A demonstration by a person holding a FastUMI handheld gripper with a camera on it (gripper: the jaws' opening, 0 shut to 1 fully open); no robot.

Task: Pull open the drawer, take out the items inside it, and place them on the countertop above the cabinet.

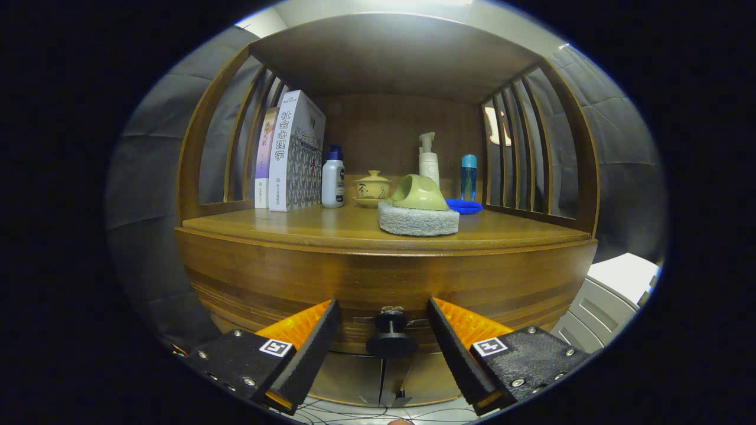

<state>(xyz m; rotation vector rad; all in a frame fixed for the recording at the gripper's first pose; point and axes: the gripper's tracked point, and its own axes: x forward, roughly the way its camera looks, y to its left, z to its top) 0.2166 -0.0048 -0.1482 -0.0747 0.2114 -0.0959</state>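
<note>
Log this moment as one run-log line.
hand-held gripper: open, fingers either side of drawer knob, not touching | drawer: closed | countertop: sponge scrubber

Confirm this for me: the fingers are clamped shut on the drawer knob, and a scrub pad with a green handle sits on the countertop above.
Not quite. In the gripper view the gripper is open: its fingers stand on either side of the drawer knob without touching it. The rest holds: the scrub pad with the green handle sits on the countertop above.

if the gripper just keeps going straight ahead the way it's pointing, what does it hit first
Most likely the drawer knob, which sits between the open fingers of the gripper, with the drawer front right behind it. Depth is hard to judge.
</note>
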